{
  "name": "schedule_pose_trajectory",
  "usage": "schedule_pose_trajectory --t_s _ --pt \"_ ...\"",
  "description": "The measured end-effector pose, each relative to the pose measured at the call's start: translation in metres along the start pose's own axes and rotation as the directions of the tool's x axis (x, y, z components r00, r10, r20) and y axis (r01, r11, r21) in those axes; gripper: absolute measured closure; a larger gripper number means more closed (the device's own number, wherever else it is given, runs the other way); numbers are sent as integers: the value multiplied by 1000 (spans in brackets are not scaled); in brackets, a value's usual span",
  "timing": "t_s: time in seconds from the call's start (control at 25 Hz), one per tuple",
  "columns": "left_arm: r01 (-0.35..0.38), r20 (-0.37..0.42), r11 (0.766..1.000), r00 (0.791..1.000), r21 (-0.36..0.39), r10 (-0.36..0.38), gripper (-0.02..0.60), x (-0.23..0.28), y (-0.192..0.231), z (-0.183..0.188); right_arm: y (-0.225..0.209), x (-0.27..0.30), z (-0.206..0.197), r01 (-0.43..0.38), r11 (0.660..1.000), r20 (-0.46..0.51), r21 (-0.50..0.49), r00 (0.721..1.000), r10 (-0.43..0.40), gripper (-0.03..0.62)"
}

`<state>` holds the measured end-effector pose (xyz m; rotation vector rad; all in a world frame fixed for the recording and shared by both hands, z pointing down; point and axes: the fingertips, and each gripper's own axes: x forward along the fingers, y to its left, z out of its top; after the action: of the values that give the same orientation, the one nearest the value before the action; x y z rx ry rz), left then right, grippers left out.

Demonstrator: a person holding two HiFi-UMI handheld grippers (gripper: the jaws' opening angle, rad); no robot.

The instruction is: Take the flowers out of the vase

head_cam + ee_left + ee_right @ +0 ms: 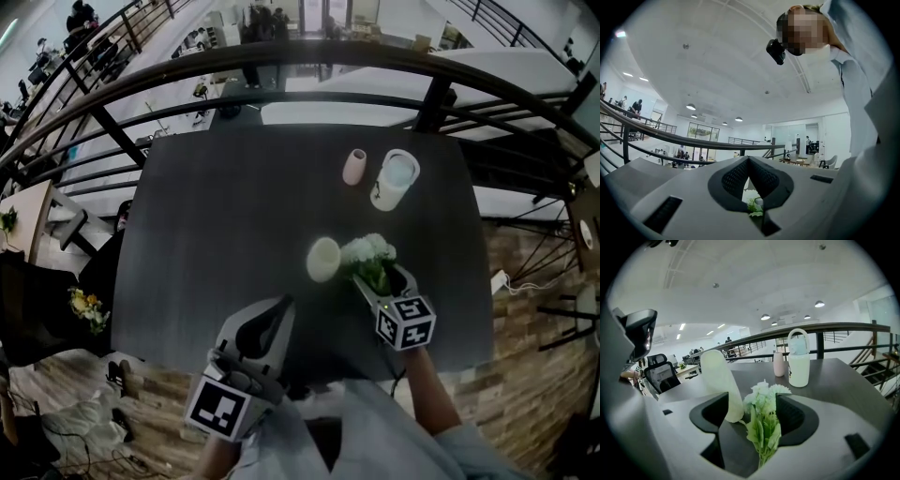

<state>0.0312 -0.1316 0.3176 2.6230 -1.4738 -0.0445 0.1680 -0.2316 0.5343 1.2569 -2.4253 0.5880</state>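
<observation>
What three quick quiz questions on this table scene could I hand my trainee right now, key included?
1. True or false: the flowers stand inside the white vase.
2. Multiple choice: what lies between the jaws of the right gripper? A the pink cup; B the flowers; C nothing.
3. Fill in: the jaws of the left gripper are ___, with nothing held.
Key: 1 false, they are out of it, beside it; 2 B; 3 shut.
</observation>
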Motion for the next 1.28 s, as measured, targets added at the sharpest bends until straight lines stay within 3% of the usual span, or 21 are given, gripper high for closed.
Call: schedule_pose_trajectory --t_s 0.28,0.84,1.08,1.28 --pt "38 17 999 999 10 -38 581 -9 0 7 29 -27 46 3 1000 150 -14 989 -1 310" --pt "107 29 994 994 19 -107 581 -21 3 14 101 -84 132 -27 992 373 -123 925 71 343" --pt "123 42 992 991 25 -124 581 -26 6 20 120 -104 147 12 988 427 -154 903 56 424" --pt "132 46 991 990 32 -133 581 -28 7 24 129 -119 154 24 988 468 -151 883 50 534"
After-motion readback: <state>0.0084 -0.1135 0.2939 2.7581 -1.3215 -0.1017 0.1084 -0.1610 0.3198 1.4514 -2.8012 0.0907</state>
